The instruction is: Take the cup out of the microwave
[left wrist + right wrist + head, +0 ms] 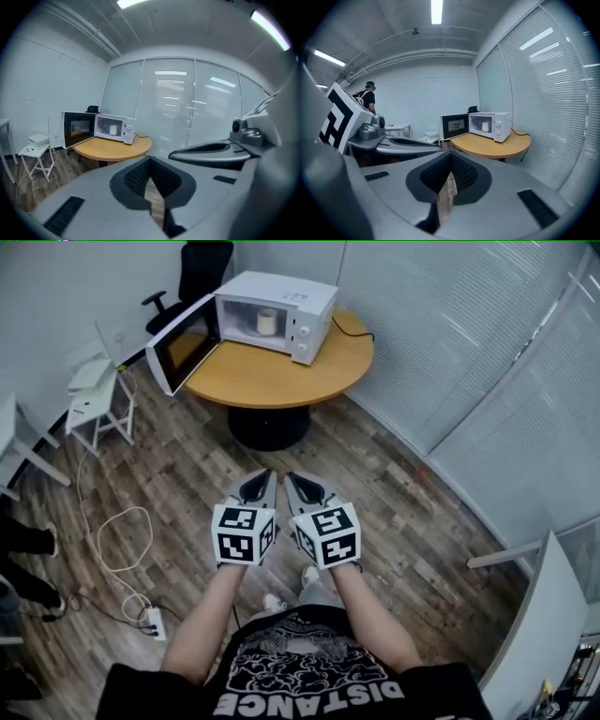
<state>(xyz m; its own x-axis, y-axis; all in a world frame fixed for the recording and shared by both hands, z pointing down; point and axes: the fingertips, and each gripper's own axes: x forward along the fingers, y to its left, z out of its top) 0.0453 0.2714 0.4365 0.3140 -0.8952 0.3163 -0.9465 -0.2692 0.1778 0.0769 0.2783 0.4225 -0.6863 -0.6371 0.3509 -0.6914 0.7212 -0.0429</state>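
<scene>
**Head view.** I held the left gripper (262, 478) and the right gripper (293, 480) side by side in front of my body, both angled slightly down toward the floor (375, 484). They were well apart from the round tabletop (272, 376) across the room. The microwave (286, 292) stood on that tabletop with its door (183, 345) swung fully open to the left. The cup (267, 322) sat upright inside the cavity. I judged the open door to be the reason both grippers could wait idle: access was already clear, and only the approach remained.

**Left gripper view.** The jaws of the left gripper (152, 192) were clenched together on nothing, and only a thin slit of floor showed between them. The microwave (115, 129) lay far ahead and left of centre, with the cup (113, 130) a pale shape in its chamber. The right gripper's body (211, 152) ran alongside at the right.

**Right gripper view.** The jaws of the right gripper (446, 187) were likewise drawn together and empty, with a narrow strip of floor visible through the gap. The microwave (494, 125) sat right of centre, the cup (486, 126) showing behind its open front. In my judgement, whichever gripper takes the cup must first release its jaws wide enough to pass round the cup's body.
</scene>
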